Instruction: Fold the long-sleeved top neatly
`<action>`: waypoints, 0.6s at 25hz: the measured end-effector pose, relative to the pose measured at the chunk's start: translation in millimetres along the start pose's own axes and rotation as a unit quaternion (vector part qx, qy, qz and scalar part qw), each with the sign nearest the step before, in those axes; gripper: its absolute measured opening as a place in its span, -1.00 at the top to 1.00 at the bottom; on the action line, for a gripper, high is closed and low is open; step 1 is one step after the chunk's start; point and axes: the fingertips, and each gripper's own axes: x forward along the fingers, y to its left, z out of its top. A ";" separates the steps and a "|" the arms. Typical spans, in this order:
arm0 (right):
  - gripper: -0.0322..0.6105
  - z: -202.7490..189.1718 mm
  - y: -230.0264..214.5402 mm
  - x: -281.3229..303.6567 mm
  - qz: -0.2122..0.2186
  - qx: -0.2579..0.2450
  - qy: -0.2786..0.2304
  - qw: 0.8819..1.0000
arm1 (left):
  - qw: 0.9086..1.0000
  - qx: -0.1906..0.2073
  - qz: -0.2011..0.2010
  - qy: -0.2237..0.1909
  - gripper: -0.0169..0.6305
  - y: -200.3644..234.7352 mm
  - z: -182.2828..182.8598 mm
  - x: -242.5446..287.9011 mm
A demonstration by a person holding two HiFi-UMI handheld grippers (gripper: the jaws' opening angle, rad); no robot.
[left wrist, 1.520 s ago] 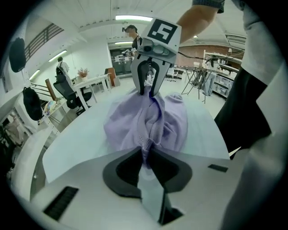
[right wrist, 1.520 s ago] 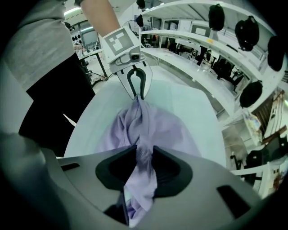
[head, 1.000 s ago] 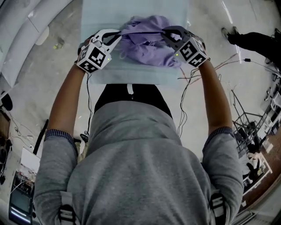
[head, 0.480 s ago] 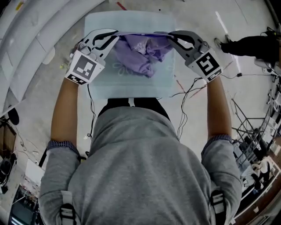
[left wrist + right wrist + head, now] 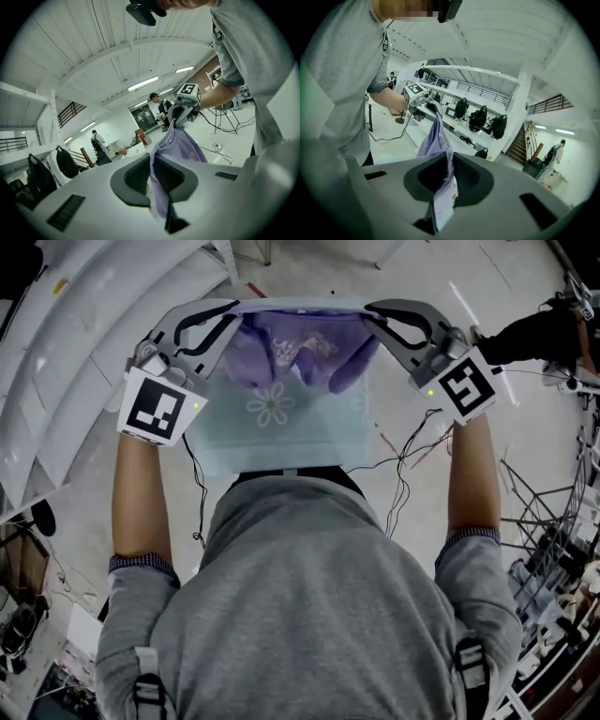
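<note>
The purple long-sleeved top hangs in the air above the pale blue table, its upper edge stretched taut between the two grippers. My left gripper is shut on the edge's left end and my right gripper on its right end. In the left gripper view the purple cloth runs from between the shut jaws across to the right gripper. In the right gripper view the cloth and a white label sit pinched between the jaws, and the left gripper shows beyond.
White shelving curves along the left. Cables trail on the floor right of the table. A person in dark clothes stands at the far right, and metal racks fill the right edge.
Both grippers have risen and moved apart with the top in them. The top has come up off the table, from a bunched heap to hanging spread between them.
</note>
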 end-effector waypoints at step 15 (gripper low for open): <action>0.77 74.7 11.9 -8.7 -0.044 0.000 -0.020 0.999 | 1.000 -0.008 0.022 -0.009 0.83 27.7 39.6 -46.8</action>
